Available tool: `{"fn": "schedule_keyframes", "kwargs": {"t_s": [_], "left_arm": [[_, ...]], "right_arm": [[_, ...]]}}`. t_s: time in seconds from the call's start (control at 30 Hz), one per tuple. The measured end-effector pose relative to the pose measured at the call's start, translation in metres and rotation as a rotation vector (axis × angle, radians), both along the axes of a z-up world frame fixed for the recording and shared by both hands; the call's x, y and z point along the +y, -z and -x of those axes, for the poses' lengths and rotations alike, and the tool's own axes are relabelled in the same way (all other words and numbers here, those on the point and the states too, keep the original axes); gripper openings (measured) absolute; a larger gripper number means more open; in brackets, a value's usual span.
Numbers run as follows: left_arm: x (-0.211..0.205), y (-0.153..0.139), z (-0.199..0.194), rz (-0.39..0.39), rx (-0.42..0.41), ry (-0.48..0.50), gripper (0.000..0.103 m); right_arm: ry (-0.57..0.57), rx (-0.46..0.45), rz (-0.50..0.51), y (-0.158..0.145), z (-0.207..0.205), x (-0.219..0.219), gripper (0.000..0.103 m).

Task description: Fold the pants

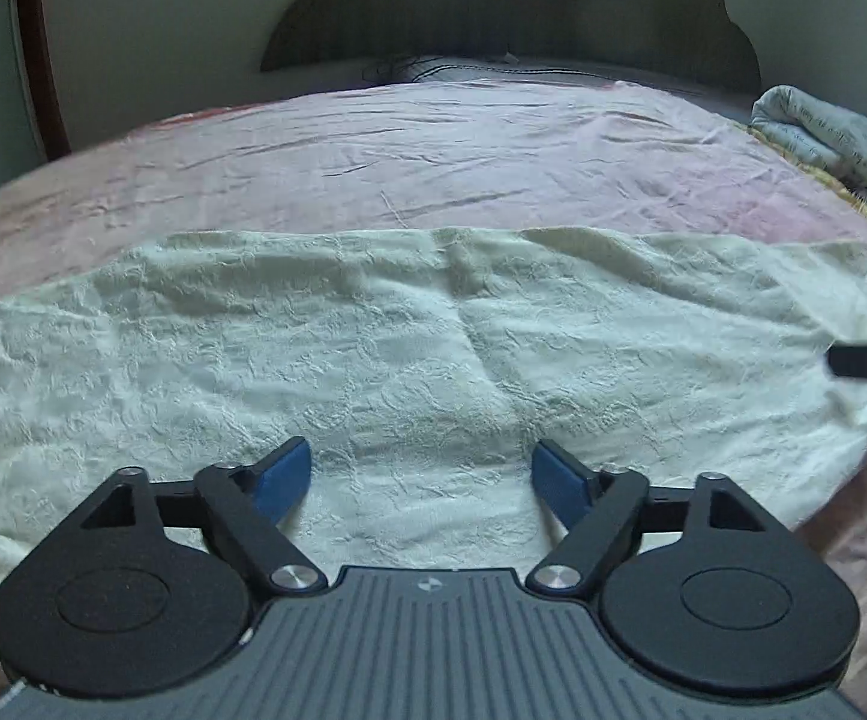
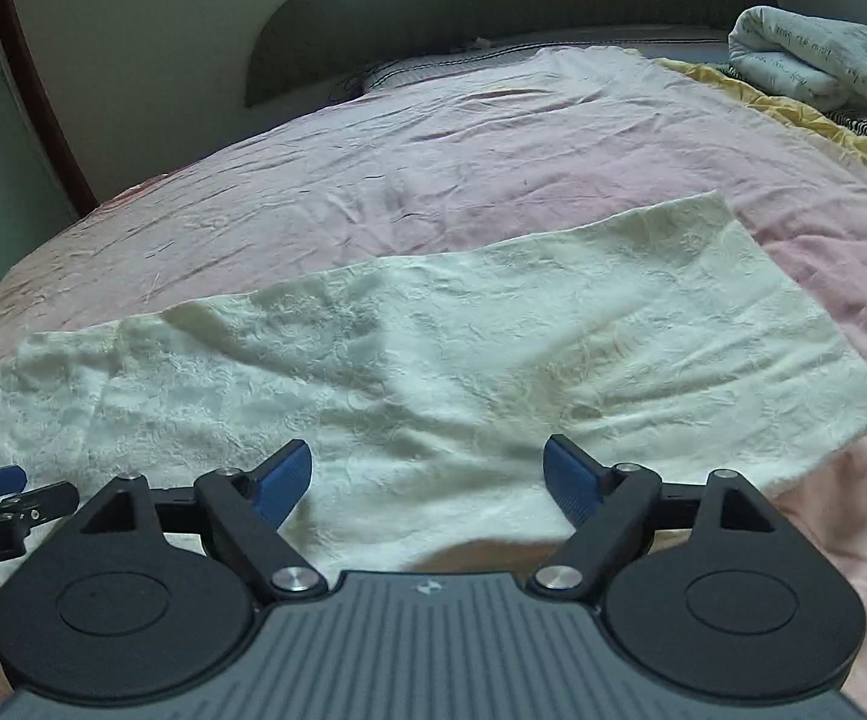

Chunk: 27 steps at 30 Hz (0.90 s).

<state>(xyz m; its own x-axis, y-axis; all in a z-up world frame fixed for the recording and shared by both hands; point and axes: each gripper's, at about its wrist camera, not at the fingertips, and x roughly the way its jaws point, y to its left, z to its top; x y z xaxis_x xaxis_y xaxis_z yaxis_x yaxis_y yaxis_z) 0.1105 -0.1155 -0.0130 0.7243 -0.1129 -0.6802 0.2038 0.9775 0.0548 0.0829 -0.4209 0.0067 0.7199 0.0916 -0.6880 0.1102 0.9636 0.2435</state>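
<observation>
My left gripper and right gripper both gape empty over the cream pants; laid flat along the pink bedspread, seemingly folded once lengthwise; crosswise folds remain.

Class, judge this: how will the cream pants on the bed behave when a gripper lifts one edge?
The pants look floppy: thin crinkled cloth lying in soft folds, so they would likely drape. Probably light. Spread on the pink sheet, they may drag and bunch rather than slide.
</observation>
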Motion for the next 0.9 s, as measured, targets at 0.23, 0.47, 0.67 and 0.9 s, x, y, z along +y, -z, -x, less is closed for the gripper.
{"fn": "schedule_keyframes", "kwargs": {"t_s": [0.23, 0.47, 0.67, 0.9], "left_arm": [[-0.001, 0.002, 0.002, 0.008, -0.034, -0.031, 0.094], [0.000, 0.004, 0.000, 0.020, -0.031, -0.032, 0.098], [-0.002, 0.004, 0.000, 0.017, -0.029, -0.029, 0.099], [-0.002, 0.004, 0.000, 0.016, -0.030, -0.030, 0.100]], "right_arm": [[0.292, -0.108, -0.119, -0.001, 0.048, -0.084, 0.085], [0.430, -0.129, -0.292, 0.012, 0.084, -0.130, 0.085], [0.424, -0.113, -0.258, 0.013, 0.064, -0.121, 0.092], [0.379, -0.062, -0.214, 0.010, 0.038, -0.101, 0.098]]}}
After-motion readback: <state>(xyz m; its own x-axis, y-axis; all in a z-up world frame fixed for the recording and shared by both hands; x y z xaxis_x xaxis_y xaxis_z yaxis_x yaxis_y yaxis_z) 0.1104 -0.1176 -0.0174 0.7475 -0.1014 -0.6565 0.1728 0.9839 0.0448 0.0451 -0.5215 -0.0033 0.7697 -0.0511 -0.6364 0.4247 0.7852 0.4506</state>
